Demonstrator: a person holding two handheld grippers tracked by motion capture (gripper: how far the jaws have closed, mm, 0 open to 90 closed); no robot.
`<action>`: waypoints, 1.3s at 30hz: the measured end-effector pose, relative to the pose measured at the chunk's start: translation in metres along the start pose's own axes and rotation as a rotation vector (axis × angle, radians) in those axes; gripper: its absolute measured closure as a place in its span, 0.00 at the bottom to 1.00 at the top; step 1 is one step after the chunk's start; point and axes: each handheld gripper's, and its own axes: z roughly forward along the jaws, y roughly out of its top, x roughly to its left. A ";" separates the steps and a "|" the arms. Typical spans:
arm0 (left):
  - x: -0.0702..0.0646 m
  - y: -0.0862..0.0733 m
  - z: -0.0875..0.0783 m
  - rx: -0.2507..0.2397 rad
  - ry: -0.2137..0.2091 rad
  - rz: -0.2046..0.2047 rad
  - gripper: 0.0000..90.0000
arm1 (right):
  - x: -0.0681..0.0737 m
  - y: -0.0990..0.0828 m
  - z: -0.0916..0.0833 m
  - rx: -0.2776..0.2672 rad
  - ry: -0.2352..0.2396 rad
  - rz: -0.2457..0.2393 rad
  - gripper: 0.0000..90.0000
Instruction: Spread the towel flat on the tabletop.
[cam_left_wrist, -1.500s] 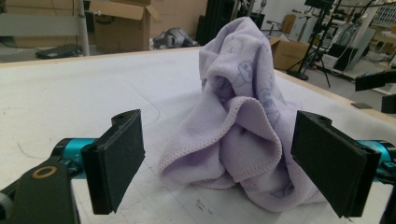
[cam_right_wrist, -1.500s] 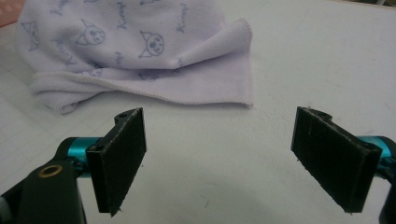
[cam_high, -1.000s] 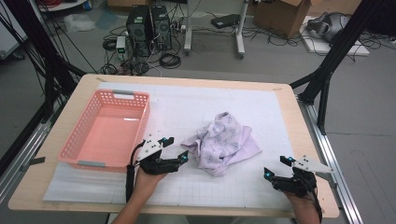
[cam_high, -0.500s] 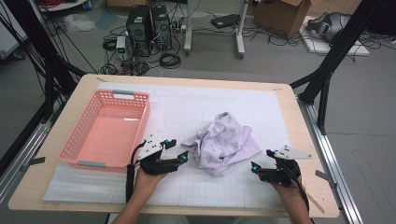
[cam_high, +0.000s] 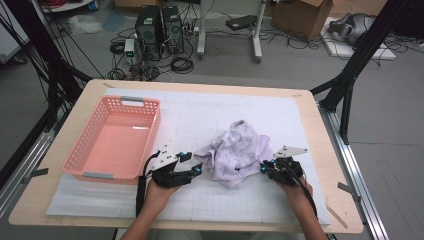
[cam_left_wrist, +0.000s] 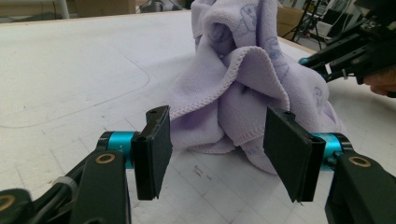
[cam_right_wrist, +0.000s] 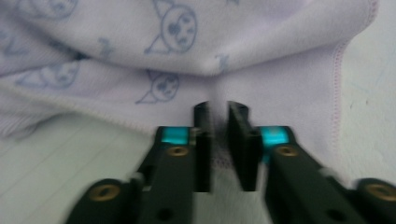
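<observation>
From above, the crumpled lilac towel lies right of the pink basket. The left gripper has been narrowing, its jaws apart, cloth untouched. The right gripper has just pinched a hem; so thin a bite may slip.

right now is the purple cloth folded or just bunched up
Bunched up. The purple cloth sits in a crumpled heap on the table, with loose folds and hemmed edges going every way; the left gripper view shows it piled up.
</observation>
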 end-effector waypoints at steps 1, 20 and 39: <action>0.000 0.000 0.000 0.001 0.003 0.001 0.45 | 0.001 -0.002 -0.003 0.007 0.002 -0.003 0.95; -0.005 0.001 0.011 0.032 -0.050 -0.007 0.54 | 0.036 -0.054 -0.080 0.014 0.126 -0.063 0.69; -0.029 0.015 0.059 0.155 -0.075 0.085 0.75 | 0.013 -0.018 -0.025 0.013 0.066 -0.005 0.93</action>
